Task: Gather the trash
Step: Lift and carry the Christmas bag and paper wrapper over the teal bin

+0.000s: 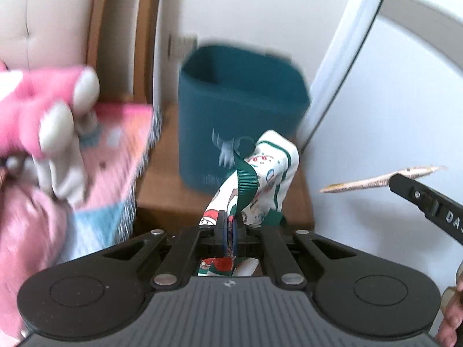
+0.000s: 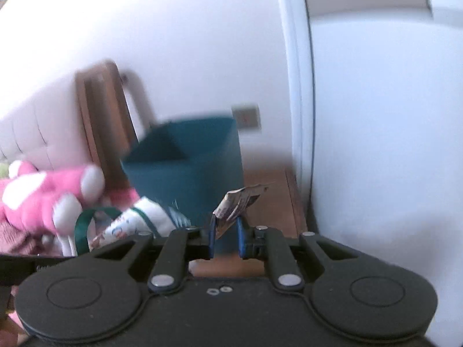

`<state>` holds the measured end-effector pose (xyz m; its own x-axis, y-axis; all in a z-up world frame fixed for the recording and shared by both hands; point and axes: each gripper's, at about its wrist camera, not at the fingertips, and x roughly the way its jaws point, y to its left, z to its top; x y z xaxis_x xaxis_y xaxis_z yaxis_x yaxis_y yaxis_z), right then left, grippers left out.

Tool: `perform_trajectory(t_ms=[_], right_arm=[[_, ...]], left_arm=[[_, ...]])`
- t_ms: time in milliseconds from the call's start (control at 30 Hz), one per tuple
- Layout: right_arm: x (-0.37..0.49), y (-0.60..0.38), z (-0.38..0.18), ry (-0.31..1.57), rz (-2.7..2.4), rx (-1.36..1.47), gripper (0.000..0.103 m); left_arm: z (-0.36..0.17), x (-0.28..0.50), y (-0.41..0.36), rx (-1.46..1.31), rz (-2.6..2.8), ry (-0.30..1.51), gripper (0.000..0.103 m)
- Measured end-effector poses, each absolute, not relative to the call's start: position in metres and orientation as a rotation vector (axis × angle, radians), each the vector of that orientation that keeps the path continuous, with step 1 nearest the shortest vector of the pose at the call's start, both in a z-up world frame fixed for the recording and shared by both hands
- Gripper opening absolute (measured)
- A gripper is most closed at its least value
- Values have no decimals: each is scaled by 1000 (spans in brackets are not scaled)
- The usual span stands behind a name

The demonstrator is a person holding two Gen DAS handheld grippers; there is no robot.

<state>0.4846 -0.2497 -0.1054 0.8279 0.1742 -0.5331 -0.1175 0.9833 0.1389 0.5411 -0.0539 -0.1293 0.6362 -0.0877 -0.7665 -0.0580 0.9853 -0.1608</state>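
The left gripper [image 1: 230, 231] is clamped tight on a white printed wrapper with a green ribbon [image 1: 260, 173], held before the teal plastic bin [image 1: 240, 110]. The right gripper [image 2: 226, 231], its jaws slightly apart, pinches a crumpled paper wrapper [image 2: 240, 199] near the bin. A pink plush toy [image 1: 43, 107] lies left.

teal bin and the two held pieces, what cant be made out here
- Teal bin: its inside is hidden by its own walls and blurred in both wrist views, so its contents are unknown.
- Bin's white print: smeared by blur, partly covered by the printed wrapper in the left tool.
- Flat packet in the right tool: text too blurred to read.
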Motion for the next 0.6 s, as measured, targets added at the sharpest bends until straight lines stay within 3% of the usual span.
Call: perform_trajectory(t_ms=[233, 600], right_arm=[[521, -226, -51, 504, 186, 22, 13], [608, -175, -39, 520, 128, -57, 13]], left_arm=[[-70, 580, -41, -217, -54, 783, 3], [-19, 704, -5, -149, -112, 675, 3]])
